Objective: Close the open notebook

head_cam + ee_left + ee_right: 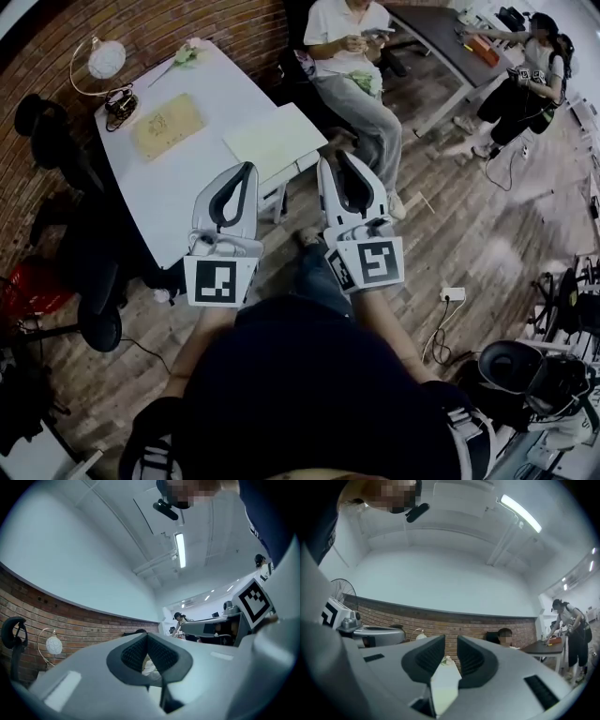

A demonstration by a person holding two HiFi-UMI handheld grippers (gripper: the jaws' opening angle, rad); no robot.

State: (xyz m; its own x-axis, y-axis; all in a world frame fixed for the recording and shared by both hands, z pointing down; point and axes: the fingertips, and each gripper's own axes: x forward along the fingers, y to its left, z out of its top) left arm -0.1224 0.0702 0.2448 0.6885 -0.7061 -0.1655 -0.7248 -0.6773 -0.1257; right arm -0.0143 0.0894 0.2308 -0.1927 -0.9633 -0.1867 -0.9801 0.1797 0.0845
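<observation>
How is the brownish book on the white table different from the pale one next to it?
The brownish book is tan with a faint pattern, while the pale book is plain cream. The pale book looks bigger than the brownish book. The brownish book lies near the middle of the table, while the pale book lies at its right-hand edge in the head view. Both lie flat on the table.

White table (pixel 178 183): lamp (pixel 105 62), flowers (pixel 185 55), tan book (pixel 167 125), pale notebook (pixel 275 142).

No text, label, brand or number is legible anywhere — none at all.
</observation>
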